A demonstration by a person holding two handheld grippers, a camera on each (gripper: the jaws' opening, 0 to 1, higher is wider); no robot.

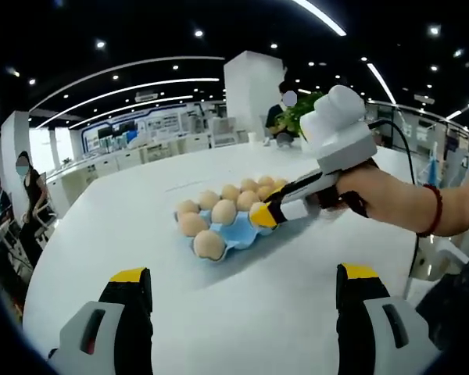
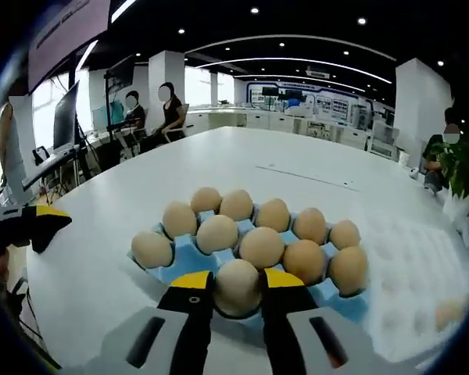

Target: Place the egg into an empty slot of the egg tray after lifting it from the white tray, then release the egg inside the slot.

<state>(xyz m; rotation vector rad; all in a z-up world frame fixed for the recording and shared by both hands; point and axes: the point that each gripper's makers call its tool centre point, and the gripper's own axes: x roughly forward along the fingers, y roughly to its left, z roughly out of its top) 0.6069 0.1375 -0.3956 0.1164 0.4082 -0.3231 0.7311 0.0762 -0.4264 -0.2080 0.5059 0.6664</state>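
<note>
Big white table [image 1: 219, 312] is taking up most of both views, sitting in an open hall with ceiling strip lights and people [image 2: 168, 109] sitting around at the far desks. There's a dark sign hanging at the top left of the right gripper view, but the writing on it is too blurry to read, and I can't make out any brand or label anywhere else.

On the table the blue egg tray [image 2: 189, 262] is sitting with brown eggs filling most of its slots. Just beside it, on the right side of the right gripper view, the white tray [image 2: 422, 266] is lying flat, with one more egg showing faintly at its near corner.

The right gripper [image 2: 236, 291] is hovering right at the near edge of the egg tray, its yellow-tipped jaws clamped on the egg [image 2: 236, 285], which is sitting low between them over a front slot. In the left gripper view the same gripper [image 1: 264, 215] is reaching in from the right, held by a hand [image 1: 359, 191] with a red bracelet, tips at the tray.

The left gripper [image 1: 242, 285] is hanging back over bare table, well apart from the tray, jaws spread wide with nothing between them.
</note>
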